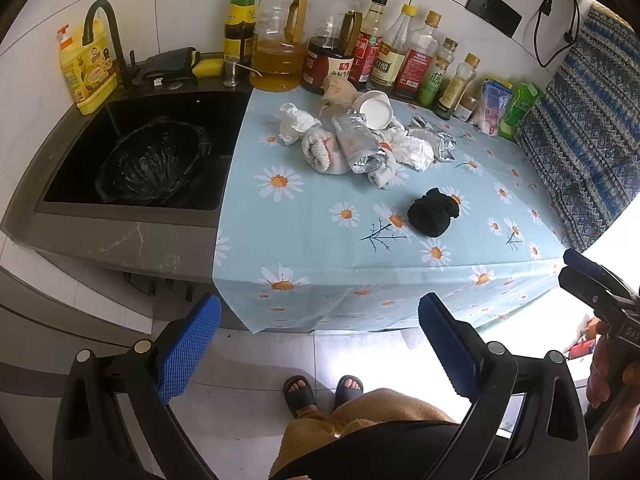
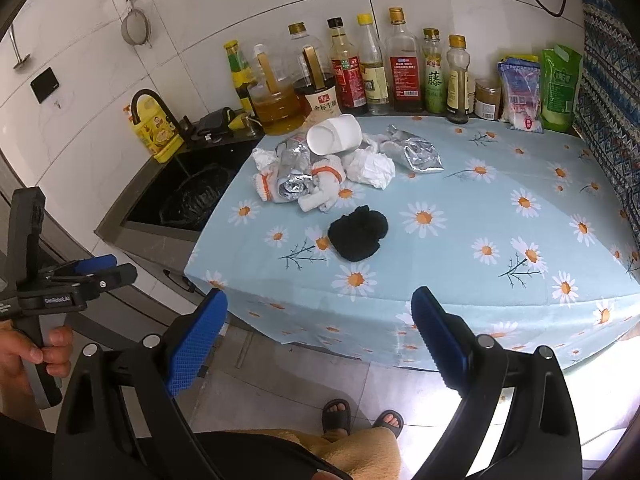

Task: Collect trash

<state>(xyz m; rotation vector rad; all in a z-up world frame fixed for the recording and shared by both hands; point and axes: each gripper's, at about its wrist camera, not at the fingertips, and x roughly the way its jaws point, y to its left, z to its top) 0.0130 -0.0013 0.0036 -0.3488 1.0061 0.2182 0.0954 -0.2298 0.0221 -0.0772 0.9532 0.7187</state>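
A heap of trash lies at the back of the daisy tablecloth (image 1: 320,240): crumpled tissue (image 1: 296,122), a rolled foil packet (image 1: 356,142), a white paper cup (image 1: 374,114) on its side, and white cloth with orange stripes. A black wad (image 1: 434,212) sits alone nearer the front edge. A black bag (image 1: 152,160) lines the sink on the left. My left gripper (image 1: 320,340) is open and empty, below the table's front edge. My right gripper (image 2: 320,336) is also open and empty, short of the table, facing the black wad (image 2: 358,232) and the cup (image 2: 334,134).
Sauce and oil bottles (image 1: 372,44) line the back wall, with food packets (image 2: 558,88) at the right. A faucet (image 1: 108,28) and a yellow soap jug (image 1: 86,68) stand by the sink. Patterned fabric (image 1: 584,128) hangs at the right. The person's sandalled feet (image 1: 320,392) are on the tiled floor.
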